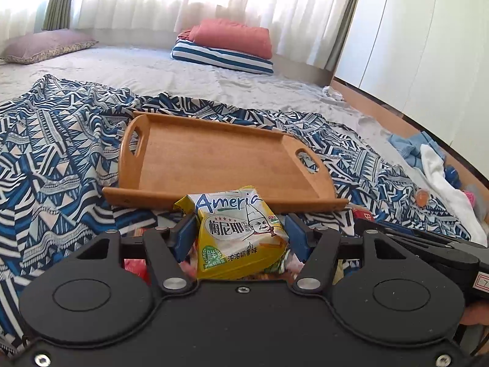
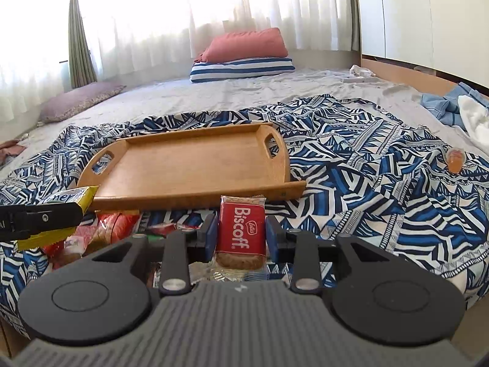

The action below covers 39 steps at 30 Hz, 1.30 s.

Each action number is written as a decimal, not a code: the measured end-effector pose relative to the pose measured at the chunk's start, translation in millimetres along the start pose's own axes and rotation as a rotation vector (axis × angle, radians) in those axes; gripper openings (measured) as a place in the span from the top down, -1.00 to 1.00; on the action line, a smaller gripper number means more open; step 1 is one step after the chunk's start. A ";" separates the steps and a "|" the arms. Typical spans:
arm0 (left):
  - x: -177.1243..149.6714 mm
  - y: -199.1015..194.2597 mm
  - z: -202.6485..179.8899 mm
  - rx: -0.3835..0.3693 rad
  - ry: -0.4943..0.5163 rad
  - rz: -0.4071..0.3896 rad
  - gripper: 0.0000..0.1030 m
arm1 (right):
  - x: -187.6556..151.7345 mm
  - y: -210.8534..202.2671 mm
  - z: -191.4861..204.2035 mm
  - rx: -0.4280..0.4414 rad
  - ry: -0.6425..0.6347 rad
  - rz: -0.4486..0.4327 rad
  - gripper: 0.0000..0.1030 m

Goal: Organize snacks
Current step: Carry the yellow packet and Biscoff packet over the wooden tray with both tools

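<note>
Bed bears an empty wooden tray (image 1: 214,159). Left gripper (image 1: 241,229) clamps a yellow packet (image 1: 238,238), right gripper (image 2: 241,232) a Biscoff biscuit (image 2: 241,229); loose snacks (image 2: 113,226) remain unsorted.

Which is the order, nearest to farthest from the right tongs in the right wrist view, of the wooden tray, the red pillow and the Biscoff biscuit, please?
1. Biscoff biscuit, gripped between the right tongs.
2. Wooden tray, just ahead on the patterned cloth.
3. Red pillow, far back by the curtains.
</note>
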<state>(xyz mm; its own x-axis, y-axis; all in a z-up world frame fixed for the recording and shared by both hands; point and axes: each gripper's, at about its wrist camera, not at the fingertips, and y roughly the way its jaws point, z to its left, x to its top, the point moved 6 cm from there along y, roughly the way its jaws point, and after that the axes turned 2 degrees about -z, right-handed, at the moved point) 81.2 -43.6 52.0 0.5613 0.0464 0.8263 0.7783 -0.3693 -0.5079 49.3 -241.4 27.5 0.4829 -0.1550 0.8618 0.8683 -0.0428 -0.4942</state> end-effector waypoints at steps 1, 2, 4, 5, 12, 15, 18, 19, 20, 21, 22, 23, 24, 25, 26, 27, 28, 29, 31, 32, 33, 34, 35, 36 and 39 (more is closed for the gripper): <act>5.5 4.0 -0.6 -0.004 0.001 0.002 -0.17 | 4.8 2.2 -0.3 0.011 0.007 0.000 0.25; 10.8 7.5 -1.2 -0.006 0.001 0.002 -0.17 | 9.6 4.8 -1.0 0.020 0.013 0.000 0.25; 20.8 14.7 -3.0 -0.010 0.010 0.003 -0.16 | 19.0 11.6 -1.3 0.032 0.013 0.002 0.25; 26.1 18.6 -3.9 -0.012 0.017 0.003 -0.16 | 23.4 15.1 -1.0 0.034 0.004 0.003 0.25; 61.8 52.9 -10.1 -0.041 0.007 0.025 -0.16 | 47.8 46.7 2.2 0.063 -0.039 0.041 0.25; 71.8 70.0 -9.2 -0.043 -0.005 0.050 -0.16 | 56.7 63.0 1.7 0.077 -0.034 0.067 0.25; 77.3 87.0 -8.9 -0.041 0.001 0.059 -0.15 | 63.0 80.5 0.6 0.068 -0.034 0.101 0.25; 78.6 92.5 -9.1 -0.041 0.009 0.060 -0.15 | 64.8 85.9 0.0 0.074 -0.028 0.111 0.25; 79.4 99.0 -8.3 -0.038 0.014 0.059 -0.15 | 66.9 91.0 -0.5 0.084 -0.018 0.123 0.25; 79.4 105.5 -7.2 -0.035 0.016 0.059 -0.15 | 69.0 96.4 -1.0 0.094 -0.004 0.134 0.25; 80.1 111.7 -5.6 -0.035 0.014 0.060 -0.15 | 71.0 101.6 -1.5 0.104 0.009 0.143 0.25; 80.5 118.3 -4.2 -0.036 0.010 0.063 -0.15 | 72.8 106.5 -1.3 0.112 0.015 0.149 0.25; 80.7 123.8 -2.0 -0.038 0.003 0.068 -0.15 | 74.6 110.8 -1.1 0.117 0.018 0.152 0.25; 80.7 130.1 -0.3 -0.040 -0.002 0.075 -0.15 | 77.2 117.0 -1.6 0.121 0.019 0.157 0.25; 80.7 136.4 1.2 -0.042 -0.009 0.083 -0.15 | 78.7 122.2 -1.4 0.127 0.021 0.165 0.25; 80.5 142.4 2.1 -0.042 -0.013 0.088 -0.15 | 80.1 128.2 -0.9 0.129 0.024 0.174 0.25; 80.5 148.2 2.8 -0.041 -0.011 0.093 -0.15 | 80.8 133.7 -0.2 0.130 0.024 0.181 0.25; 80.1 154.2 3.7 -0.037 -0.005 0.098 -0.15 | 81.3 139.2 0.2 0.128 0.019 0.186 0.25; 78.7 163.8 4.3 -0.029 0.008 0.105 -0.15 | 82.0 150.8 1.5 0.120 0.001 0.194 0.24; 77.8 168.7 4.7 -0.029 0.012 0.109 -0.15 | 81.7 156.5 1.9 0.116 -0.008 0.197 0.24; 76.6 174.1 4.9 -0.030 0.016 0.114 -0.15 | 81.0 161.8 2.2 0.117 -0.011 0.201 0.24; 75.1 178.6 5.4 -0.030 0.017 0.120 -0.15 | 79.9 166.8 2.1 0.120 -0.007 0.206 0.24; 73.5 182.8 5.7 -0.027 0.018 0.125 -0.15 | 78.4 171.6 1.4 0.125 0.001 0.212 0.24; 71.9 187.0 6.4 -0.024 0.020 0.131 -0.15 | 76.5 176.7 1.1 0.128 0.011 0.220 0.24; 66.4 196.3 8.1 -0.010 0.033 0.142 -0.15 | 69.4 189.3 -0.5 0.128 0.027 0.242 0.24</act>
<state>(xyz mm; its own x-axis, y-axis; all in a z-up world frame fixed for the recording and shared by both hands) 273.5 -105.5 5.3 0.6560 -0.0378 0.7538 0.6885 -0.3791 -0.6183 247.1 -260.7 -6.2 0.6767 -0.1718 0.7160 0.7359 0.1239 -0.6657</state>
